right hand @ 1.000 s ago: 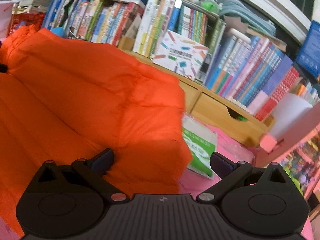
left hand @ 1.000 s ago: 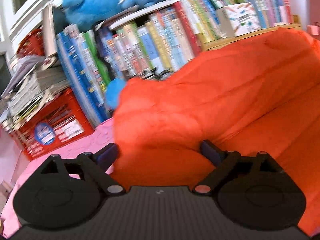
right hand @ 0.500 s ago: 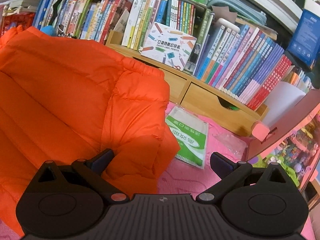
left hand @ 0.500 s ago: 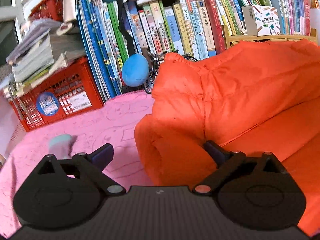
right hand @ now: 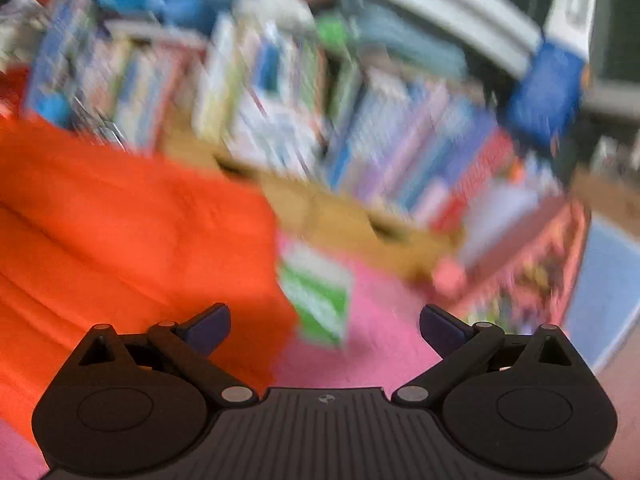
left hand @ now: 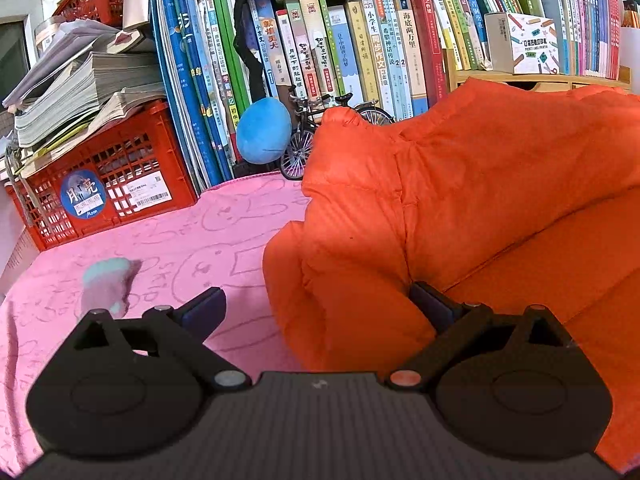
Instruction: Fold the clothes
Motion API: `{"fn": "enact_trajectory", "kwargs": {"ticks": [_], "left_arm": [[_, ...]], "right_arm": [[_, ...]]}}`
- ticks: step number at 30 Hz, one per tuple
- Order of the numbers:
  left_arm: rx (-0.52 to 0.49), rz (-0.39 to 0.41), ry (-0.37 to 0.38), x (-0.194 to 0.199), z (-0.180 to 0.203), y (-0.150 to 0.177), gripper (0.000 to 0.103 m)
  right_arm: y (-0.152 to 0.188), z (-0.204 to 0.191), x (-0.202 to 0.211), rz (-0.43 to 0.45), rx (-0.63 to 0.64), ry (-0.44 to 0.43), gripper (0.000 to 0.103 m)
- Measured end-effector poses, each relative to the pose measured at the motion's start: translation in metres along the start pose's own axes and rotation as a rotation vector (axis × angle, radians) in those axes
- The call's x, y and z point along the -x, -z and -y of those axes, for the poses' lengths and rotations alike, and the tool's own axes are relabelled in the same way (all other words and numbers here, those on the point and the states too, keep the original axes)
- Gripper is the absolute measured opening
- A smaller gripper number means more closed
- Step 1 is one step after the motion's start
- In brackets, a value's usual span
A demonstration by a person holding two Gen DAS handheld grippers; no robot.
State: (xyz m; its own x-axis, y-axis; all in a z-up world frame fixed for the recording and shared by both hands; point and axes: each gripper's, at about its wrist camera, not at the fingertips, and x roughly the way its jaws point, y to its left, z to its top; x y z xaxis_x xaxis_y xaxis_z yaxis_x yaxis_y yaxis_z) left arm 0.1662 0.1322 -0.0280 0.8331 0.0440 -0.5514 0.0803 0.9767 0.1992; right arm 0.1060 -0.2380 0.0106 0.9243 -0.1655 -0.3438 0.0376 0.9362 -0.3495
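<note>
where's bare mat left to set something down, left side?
Free: pink mat between the red crate, the small fuzzy toy and the orange jacket. Smaller strip in the blurred right view, right of the green packet. Crowded: back edge, with books, blue ball and toy bicycle.

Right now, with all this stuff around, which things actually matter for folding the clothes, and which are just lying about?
For the job:
orange puffy jacket
left gripper, open
right gripper, open

Just lying about:
red crate
row of books
blue plush ball
toy bicycle
green-and-white packet
</note>
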Motion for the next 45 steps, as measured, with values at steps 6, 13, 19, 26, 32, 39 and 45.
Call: {"fn": "enact_trajectory", "kwargs": {"ticks": [6,13,19,26,32,39,45], "left_arm": [[-0.006,0.005,-0.009,0.001,0.002,0.000,0.101],[-0.023,0.010,-0.024,0.001,0.006,0.001,0.100],[-0.033,0.013,-0.031,0.001,0.007,0.001,0.101],[-0.039,0.016,-0.032,0.001,0.008,0.002,0.102],[-0.040,0.014,-0.033,0.001,0.008,0.001,0.103],[-0.022,0.005,-0.020,-0.001,0.005,0.001,0.103],[0.058,-0.024,0.044,-0.005,-0.010,0.002,0.103]], "right_arm": [[-0.056,-0.102,0.010,0.084,0.028,-0.370,0.103],[-0.055,-0.145,-0.005,0.060,0.093,-0.384,0.103],[-0.048,-0.170,-0.018,0.039,0.146,-0.355,0.103],[-0.015,-0.116,-0.036,0.021,0.136,-0.263,0.102],[0.009,-0.059,-0.052,-0.033,0.053,-0.223,0.102],[0.033,-0.011,-0.066,-0.082,-0.022,-0.121,0.102],[0.042,0.002,-0.071,-0.123,-0.044,-0.092,0.102]]}}
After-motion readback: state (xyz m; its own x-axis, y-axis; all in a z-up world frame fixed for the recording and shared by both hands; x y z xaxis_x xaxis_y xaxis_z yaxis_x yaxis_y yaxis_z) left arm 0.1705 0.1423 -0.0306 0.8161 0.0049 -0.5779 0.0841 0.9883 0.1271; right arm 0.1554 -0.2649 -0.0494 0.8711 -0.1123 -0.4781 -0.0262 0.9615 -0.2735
